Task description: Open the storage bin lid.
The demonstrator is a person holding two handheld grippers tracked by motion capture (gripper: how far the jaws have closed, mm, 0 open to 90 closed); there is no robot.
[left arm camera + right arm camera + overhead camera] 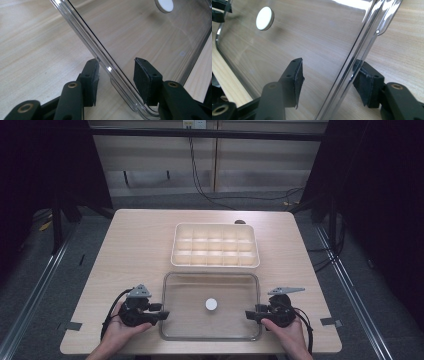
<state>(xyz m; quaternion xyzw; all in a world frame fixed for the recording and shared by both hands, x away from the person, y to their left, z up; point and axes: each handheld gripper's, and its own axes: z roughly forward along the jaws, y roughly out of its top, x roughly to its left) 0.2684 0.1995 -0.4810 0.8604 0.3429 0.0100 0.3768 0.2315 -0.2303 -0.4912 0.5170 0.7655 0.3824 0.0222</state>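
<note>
A light wooden table (140,245) holds a cream compartment tray (215,245) at its far side; just in front lies a clear lid (210,285), flat, with a white knob (211,304) at its centre; the left gripper (162,314) and right gripper (248,315) straddle its left and right rims, jaws parted, pads off the plastic, gripping nothing.

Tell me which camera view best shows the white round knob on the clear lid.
The high view: the white round knob sits whole at the middle of the clear lid, with the lid's full outline around it. The right gripper view shows the knob large but at an angle; the left gripper view crops it at the top edge.
</note>
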